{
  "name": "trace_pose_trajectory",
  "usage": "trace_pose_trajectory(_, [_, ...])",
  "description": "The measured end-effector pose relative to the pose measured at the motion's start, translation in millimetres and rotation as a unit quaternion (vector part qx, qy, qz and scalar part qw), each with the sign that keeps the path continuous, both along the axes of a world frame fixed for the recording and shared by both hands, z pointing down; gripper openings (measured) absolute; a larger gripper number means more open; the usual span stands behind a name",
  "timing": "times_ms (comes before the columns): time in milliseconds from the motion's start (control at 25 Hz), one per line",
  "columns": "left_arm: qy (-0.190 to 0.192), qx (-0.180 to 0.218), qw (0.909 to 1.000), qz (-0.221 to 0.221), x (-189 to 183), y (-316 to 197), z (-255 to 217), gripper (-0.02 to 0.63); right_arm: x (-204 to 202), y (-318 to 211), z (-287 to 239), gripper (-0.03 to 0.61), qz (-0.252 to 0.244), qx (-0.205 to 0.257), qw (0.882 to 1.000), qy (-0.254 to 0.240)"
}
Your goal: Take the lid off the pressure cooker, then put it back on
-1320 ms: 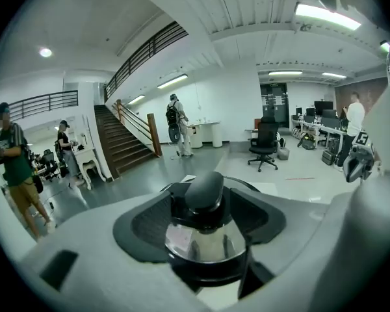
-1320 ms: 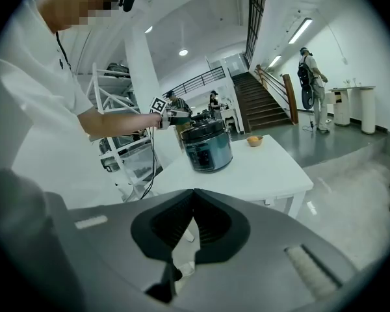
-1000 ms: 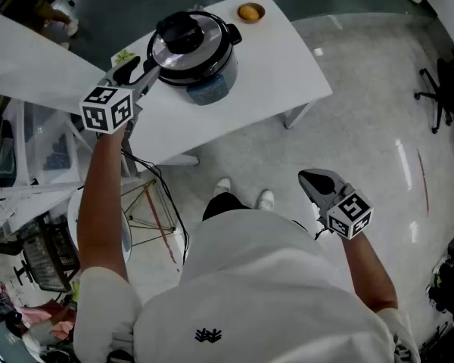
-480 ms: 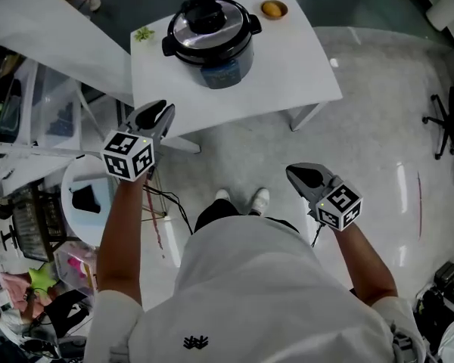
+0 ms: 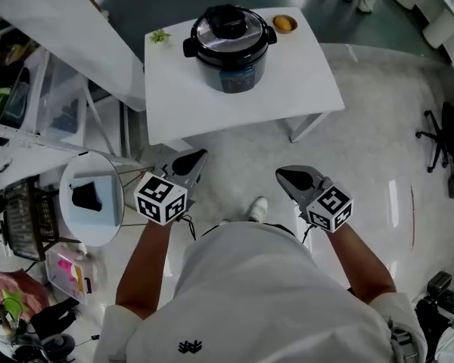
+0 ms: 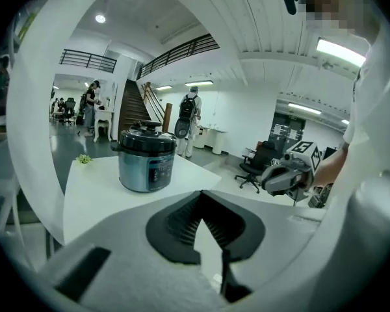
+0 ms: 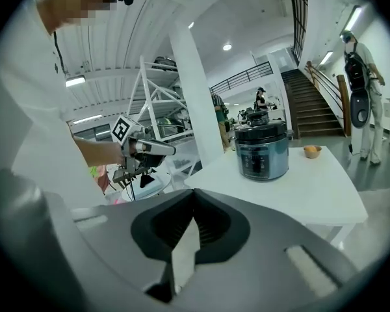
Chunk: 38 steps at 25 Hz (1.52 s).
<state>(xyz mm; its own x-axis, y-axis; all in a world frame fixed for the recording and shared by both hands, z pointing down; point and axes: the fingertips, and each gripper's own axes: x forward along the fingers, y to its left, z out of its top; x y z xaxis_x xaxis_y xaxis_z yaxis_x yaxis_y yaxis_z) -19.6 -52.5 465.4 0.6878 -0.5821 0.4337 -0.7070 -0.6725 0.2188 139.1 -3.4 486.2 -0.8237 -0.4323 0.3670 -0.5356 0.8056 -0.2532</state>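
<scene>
The pressure cooker (image 5: 231, 48) stands on the white table (image 5: 303, 82), with its lid (image 5: 228, 23) on and the black knob up. Both grippers hang over the floor in front of the person's body, well short of the table. My left gripper (image 5: 191, 161) has just been closing and is now shut, with nothing between its jaws. My right gripper (image 5: 287, 178) is shut and empty too. In the left gripper view the cooker (image 6: 147, 158) sits beyond the shut left gripper (image 6: 199, 197). In the right gripper view the cooker (image 7: 262, 149) stands past the right gripper (image 7: 194, 199).
A small bowl with an orange fruit (image 5: 284, 23) and a green sprig (image 5: 160, 36) sit at the table's far corners. A round white stool (image 5: 91, 199) and cluttered shelves (image 5: 15, 112) are at the left. An office chair (image 5: 446, 131) is at the right.
My left gripper has drawn back from beside the cooker toward the person's body and has gone from open to shut. My right gripper has shifted a little; the cooker has not moved.
</scene>
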Motion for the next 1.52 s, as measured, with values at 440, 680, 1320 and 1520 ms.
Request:
trace_pose_trajectory(440, [0.006, -0.029, 0.9962, 0.082, 12, 102, 7, 0.007, -39, 50, -10, 0.014, 0.001, 0.002, 1.0, 0.002])
trace_pose_trajectory(680, [0.011, -0.04, 0.9947, 0.093, -1, 140, 10, 0.006, -58, 82, -10, 0.014, -0.002, -0.003, 1.0, 0.007])
trace_pose_trajectory(1320, [0.021, -0.036, 0.9955, 0.085, -36, 201, 13, 0.006, -100, 142, -4, 0.013, -0.025, 0.001, 1.0, 0.019])
trace_pose_trajectory(1520, [0.026, -0.033, 0.996, 0.078, -40, 216, 14, 0.006, -109, 156, -4, 0.013, -0.04, 0.005, 0.999, 0.022])
